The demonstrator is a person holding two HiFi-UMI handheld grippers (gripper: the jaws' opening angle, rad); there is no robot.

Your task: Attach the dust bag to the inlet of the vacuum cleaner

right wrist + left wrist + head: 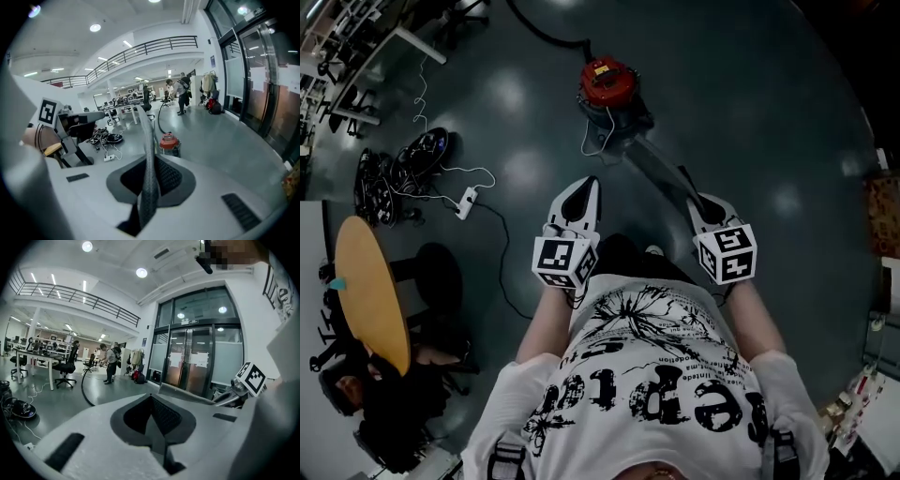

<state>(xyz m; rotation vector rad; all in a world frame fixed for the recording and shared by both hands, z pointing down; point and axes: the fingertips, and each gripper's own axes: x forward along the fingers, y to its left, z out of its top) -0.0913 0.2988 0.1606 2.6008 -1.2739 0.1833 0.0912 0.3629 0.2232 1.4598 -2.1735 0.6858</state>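
A red vacuum cleaner (607,86) stands on the dark floor ahead of me, also in the right gripper view (168,142). My right gripper (686,178) is shut on a flat grey dust bag (661,169), which reaches from its jaws toward the vacuum cleaner. Seen edge-on, the bag (149,154) rises as a thin grey strip between the right gripper's (151,164) pads. My left gripper (588,184) is held beside it, apart from the bag, with its jaws together and nothing between them (151,401). The bag's end (187,395) shows to that gripper's right.
A round wooden table (370,291) and a black chair (441,272) stand at the left. A white power strip (467,202) with cables lies on the floor near dark round objects (403,169). Glass doors (197,357) stand ahead of the left gripper. Desks and people (111,363) are far off.
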